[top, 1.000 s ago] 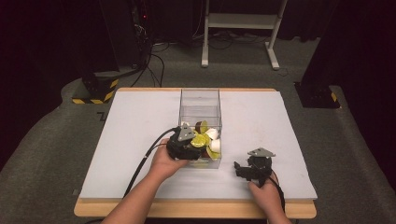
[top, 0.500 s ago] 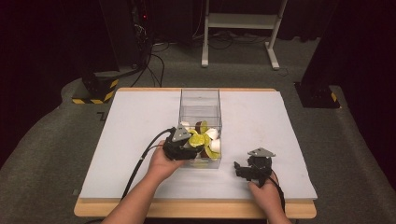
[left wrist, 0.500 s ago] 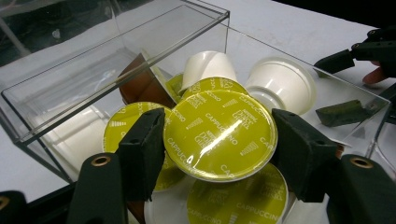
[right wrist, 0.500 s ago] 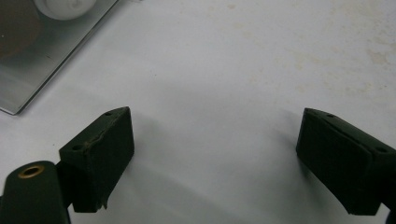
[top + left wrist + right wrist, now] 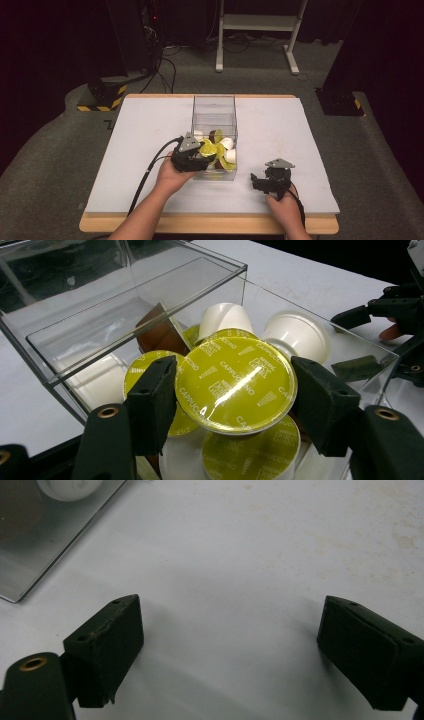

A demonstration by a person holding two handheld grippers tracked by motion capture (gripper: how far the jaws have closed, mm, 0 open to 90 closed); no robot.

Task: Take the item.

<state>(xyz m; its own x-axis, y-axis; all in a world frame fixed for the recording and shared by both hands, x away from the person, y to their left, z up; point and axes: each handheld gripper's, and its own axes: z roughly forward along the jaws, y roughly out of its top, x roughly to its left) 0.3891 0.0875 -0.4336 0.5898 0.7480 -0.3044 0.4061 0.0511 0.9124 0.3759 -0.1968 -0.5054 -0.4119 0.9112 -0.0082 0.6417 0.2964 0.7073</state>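
Note:
A clear plastic box point(image 5: 214, 106) stands mid-table, its near end piled with several coffee capsules: yellow-lidded, white and brown. My left gripper point(image 5: 210, 156) reaches into that near end from the left and is shut on a yellow-lidded capsule point(image 5: 235, 385) marked "cappuccino". Both black pads point(image 5: 155, 400) press on its rim and hold it over the other capsules point(image 5: 295, 332). My right gripper point(image 5: 256, 181) rests low over the white tabletop to the right of the box. Its jaws stand wide apart point(image 5: 227, 645) with nothing between them.
The white table sheet point(image 5: 150, 125) has bare room on both sides of the box and behind it. A cable point(image 5: 150, 175) trails from the left gripper toward the front edge. A corner of the box point(image 5: 55, 535) lies at the right gripper view's upper left.
The left gripper's jaws have come together on the yellow capsule at the box's near end. The right hand has stayed where it was.

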